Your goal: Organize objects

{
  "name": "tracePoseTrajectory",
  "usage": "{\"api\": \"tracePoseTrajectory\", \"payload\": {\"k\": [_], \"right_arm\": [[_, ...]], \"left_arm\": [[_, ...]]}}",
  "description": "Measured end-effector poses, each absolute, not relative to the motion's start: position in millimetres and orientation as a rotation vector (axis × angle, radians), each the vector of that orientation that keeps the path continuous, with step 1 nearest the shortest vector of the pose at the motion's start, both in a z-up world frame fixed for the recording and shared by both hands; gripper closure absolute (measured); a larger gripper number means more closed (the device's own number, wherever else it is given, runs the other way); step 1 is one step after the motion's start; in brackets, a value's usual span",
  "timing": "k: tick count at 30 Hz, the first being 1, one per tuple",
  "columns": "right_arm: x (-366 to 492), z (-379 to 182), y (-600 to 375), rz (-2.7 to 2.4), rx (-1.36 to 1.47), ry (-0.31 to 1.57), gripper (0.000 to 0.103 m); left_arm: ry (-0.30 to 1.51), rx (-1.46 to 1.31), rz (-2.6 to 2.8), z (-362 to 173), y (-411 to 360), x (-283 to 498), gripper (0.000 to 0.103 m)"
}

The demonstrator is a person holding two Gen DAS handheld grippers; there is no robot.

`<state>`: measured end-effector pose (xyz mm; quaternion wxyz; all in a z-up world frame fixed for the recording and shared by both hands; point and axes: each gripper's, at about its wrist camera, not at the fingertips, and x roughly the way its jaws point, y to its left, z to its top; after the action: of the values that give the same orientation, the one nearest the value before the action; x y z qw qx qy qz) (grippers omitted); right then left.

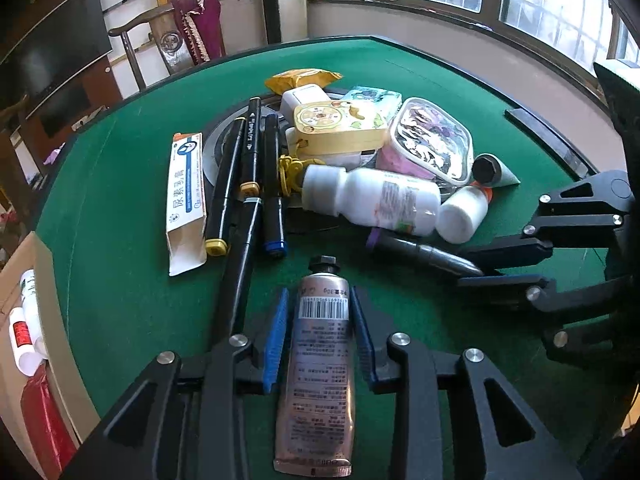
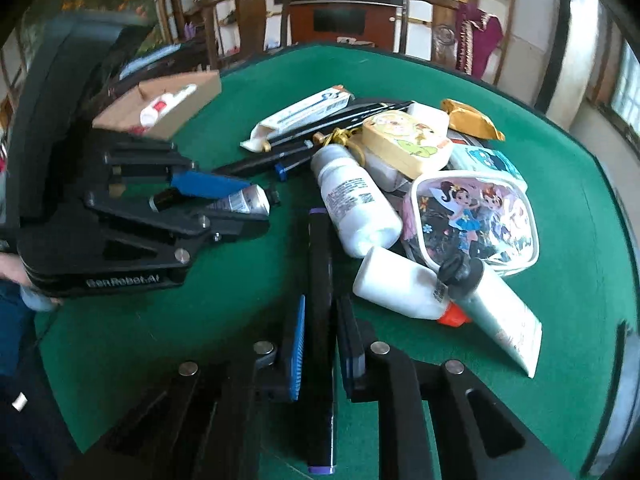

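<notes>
The hand-cream tube [image 1: 320, 360] is lying lengthwise between the jaws of the left gripper [image 1: 320, 344], its long axis running straight along the fingers, black cap pointing away toward the pile and crimped end toward the wrist. The blue pads [image 1: 276, 344] are sitting against its sides, so the jaws are clamping on it. It is a pinkish metallic tube with a barcode and fine print, slightly dented near the crimp. Whether it is resting on the green worktop [image 1: 120, 280] or lifted just clear of it is hard to tell from this angle.

The right gripper [image 2: 320, 344] is gripping a black marker [image 2: 320, 300] with a purple end, its jaws drawn together on the barrel; the marker's long axis is also running along the fingers, toward the pile.

Just beyond both grippers, the clutter is sitting in a heap: a white bottle [image 1: 372, 200] on its side, a smaller white bottle [image 1: 462, 216] touching it, three more markers [image 1: 248, 176] lying parallel, a long carton [image 1: 186, 200], a yellow case [image 1: 340, 128] and a clear cartoon pouch [image 1: 432, 140].

At the left worktop edge a cardboard box [image 2: 160, 108] is holding a few small tubes already; the left hand is the nearer one to it, so the cream tube is probably heading there.
</notes>
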<state>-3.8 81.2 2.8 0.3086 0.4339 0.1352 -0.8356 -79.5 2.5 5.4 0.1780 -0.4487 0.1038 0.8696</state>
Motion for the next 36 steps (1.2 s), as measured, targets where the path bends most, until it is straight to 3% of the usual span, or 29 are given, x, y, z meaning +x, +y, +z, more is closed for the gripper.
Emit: {"api": "tracePoseTrajectory", "payload": {"k": [2, 9, 36], "right_arm": [[-3.5, 7.1, 82.2, -2.201, 1.139, 0.325, 0.088], [-2.3, 22.3, 90.2, -2.196, 1.092, 0.185, 0.087], [-2.1, 29.2, 95.5, -2.255, 1.089, -0.015, 0.087]], "left_arm": [[0.288, -1.265, 2.459, 5.6, 3.2, -78.5, 0.076], [0.259, -1.244, 2.495, 10.4, 2.1, -78.6, 0.076], [0.167, -1.159, 2.580, 31.0, -6.9, -73.6, 0.076]]}}
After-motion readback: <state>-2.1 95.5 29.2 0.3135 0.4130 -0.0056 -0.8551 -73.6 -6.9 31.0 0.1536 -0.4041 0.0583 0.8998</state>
